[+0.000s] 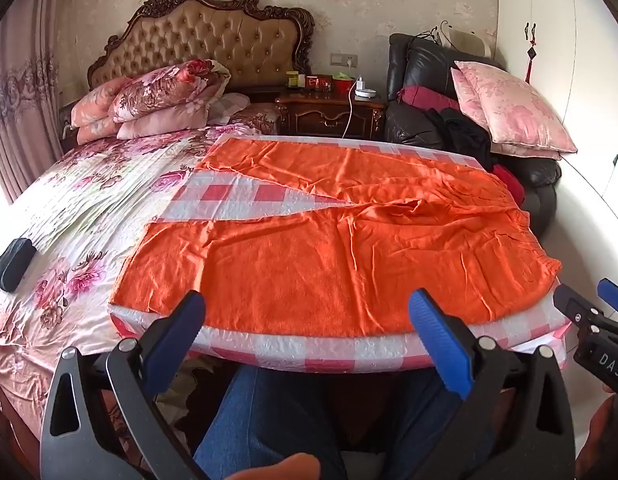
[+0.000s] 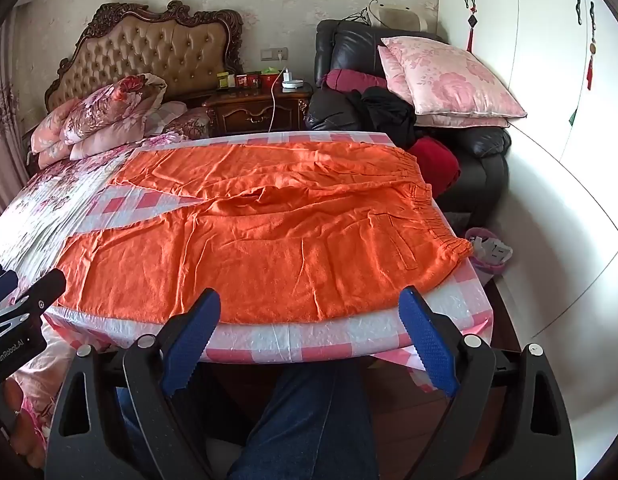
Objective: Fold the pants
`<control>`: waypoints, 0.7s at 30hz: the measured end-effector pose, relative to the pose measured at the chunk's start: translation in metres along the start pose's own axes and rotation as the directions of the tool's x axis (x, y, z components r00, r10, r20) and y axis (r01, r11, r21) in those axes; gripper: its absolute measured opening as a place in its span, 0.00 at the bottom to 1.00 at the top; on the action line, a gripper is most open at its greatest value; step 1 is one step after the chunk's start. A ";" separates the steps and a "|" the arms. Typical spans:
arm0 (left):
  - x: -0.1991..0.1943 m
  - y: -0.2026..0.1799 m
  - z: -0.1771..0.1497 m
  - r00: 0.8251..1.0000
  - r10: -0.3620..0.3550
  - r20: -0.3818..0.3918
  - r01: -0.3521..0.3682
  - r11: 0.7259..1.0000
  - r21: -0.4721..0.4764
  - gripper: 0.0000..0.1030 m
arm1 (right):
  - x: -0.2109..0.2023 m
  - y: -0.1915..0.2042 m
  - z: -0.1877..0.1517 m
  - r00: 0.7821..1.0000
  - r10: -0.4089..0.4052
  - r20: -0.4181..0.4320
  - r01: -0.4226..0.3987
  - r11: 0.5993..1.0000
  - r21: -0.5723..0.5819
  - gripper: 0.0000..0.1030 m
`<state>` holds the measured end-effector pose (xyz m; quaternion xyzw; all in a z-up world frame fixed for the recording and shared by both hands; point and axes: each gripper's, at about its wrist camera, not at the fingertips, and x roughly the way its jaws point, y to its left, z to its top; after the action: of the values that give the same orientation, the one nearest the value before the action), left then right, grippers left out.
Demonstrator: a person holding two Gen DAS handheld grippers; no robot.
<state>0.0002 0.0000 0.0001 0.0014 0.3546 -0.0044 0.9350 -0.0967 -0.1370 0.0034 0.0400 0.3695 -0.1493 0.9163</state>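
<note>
A dark pouch [image 1: 13, 265] is seen at far left on the floral bedsheet [image 1: 81, 216], well apart from the orange pants. Folded floral quilts [image 1: 149, 98] are stacked at the bed's head, under the tufted headboard [image 1: 213, 36], behind and left of the pants. The orange pants [image 1: 333, 248] are laid flat on a table covered by a pink-and-white checked tablecloth [image 1: 237, 194]; both legs run toward the left, split in a V with checked cloth showing between them, and the elastic waistband [image 2: 449, 240] is placed at the right end, near the table's right edge. A pocket seam is visible just left of the waistband in the right wrist view. The cloth is creased, unfolded.

The left gripper [image 1: 307, 326] is held over the near table edge, in front of the pants' near leg; its blue-padded jaws are spread wide, nothing between them, no contact with the pants. The right gripper [image 2: 311, 320] is held likewise in front of the pants near the waist end, jaws spread wide and empty. Each gripper is partly seen in the other's view.

Behind the pants, a wooden nightstand [image 1: 329, 114] with a white cable is seen; right of it, a black leather armchair [image 1: 425, 68] piled with dark clothes and pink pillows [image 1: 513, 108]. A white wardrobe [image 2: 549, 60] is seen at far right. Blue jeans legs [image 2: 309, 420] of the person are seen below the table edge.
</note>
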 end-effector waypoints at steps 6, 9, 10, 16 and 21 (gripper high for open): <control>-0.001 0.000 0.000 1.000 -0.001 0.002 0.001 1.000 -0.003 0.99 | 0.000 0.000 0.000 1.000 0.002 0.000 -0.002 1.000 -0.001 0.85; 0.003 -0.002 -0.002 1.000 -0.004 -0.001 0.004 1.000 -0.005 0.99 | 0.000 0.000 -0.001 1.000 -0.001 -0.001 0.001 1.000 -0.002 0.85; 0.003 -0.003 -0.003 1.000 -0.004 -0.001 0.004 1.000 -0.004 0.99 | -0.001 0.000 -0.002 1.000 -0.002 -0.001 0.002 1.000 -0.001 0.85; 0.007 0.000 -0.009 1.000 -0.009 -0.005 0.009 1.000 -0.008 0.99 | 0.001 0.000 -0.002 1.000 0.003 -0.004 -0.003 1.000 -0.002 0.85; 0.008 0.000 -0.009 1.000 -0.010 -0.007 0.010 1.000 -0.010 0.99 | 0.000 0.001 -0.002 1.000 0.007 -0.003 -0.007 1.000 0.001 0.85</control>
<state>0.0002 -0.0001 -0.0117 -0.0050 0.3578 -0.0072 0.9338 -0.0981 -0.1357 0.0018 0.0419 0.3705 -0.1460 0.9163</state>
